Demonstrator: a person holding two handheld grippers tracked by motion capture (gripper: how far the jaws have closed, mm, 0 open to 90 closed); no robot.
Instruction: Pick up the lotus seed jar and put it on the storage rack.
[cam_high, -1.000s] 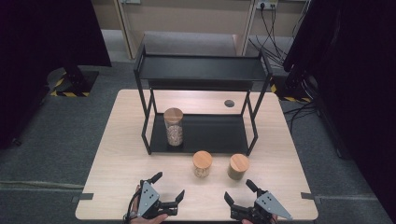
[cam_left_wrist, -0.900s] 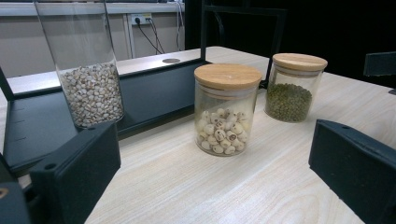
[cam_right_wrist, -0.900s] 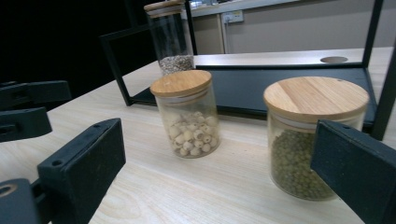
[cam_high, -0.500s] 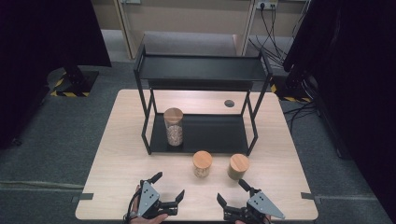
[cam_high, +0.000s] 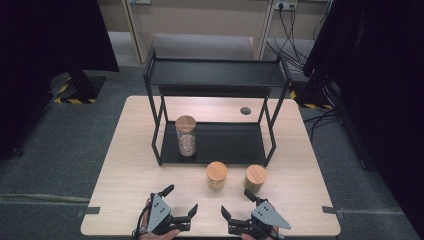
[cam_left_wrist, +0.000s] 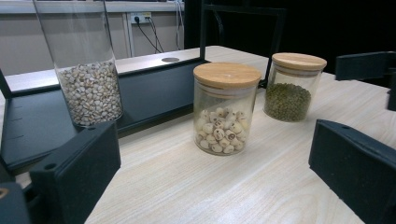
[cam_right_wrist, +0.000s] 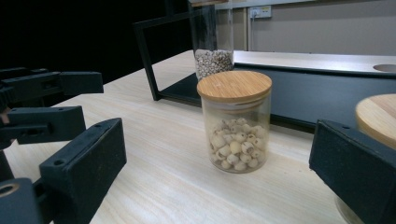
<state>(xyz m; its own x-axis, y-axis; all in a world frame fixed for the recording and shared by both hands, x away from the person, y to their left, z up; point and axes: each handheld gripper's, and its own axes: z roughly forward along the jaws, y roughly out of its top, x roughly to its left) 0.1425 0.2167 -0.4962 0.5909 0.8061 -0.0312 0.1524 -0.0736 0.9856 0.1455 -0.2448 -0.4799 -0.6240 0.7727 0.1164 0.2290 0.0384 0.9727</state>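
Observation:
Three glass jars with wooden lids. A tall jar of pale grains (cam_high: 186, 136) (cam_left_wrist: 88, 84) (cam_right_wrist: 212, 51) stands on the black rack's lower shelf (cam_high: 225, 142). A short jar of white seeds (cam_high: 216, 175) (cam_left_wrist: 225, 109) (cam_right_wrist: 236, 121) and a short jar of green beans (cam_high: 255, 178) (cam_left_wrist: 292, 88) (cam_right_wrist: 378, 116) stand on the table in front of the rack. My left gripper (cam_high: 182, 199) (cam_left_wrist: 215, 186) is open near the front edge and holds nothing. My right gripper (cam_high: 236, 201) (cam_right_wrist: 219, 186) is open beside it, facing the white-seed jar, a short way off.
The black two-level rack (cam_high: 215, 75) takes up the far half of the wooden table (cam_high: 130, 165); its upper shelf is bare. A round hole (cam_high: 245, 110) sits in the tabletop behind the rack. Each gripper shows at the edge of the other's view.
My right gripper has shifted a little to the left, toward the white-seed jar. The left gripper and the jars have stayed put.

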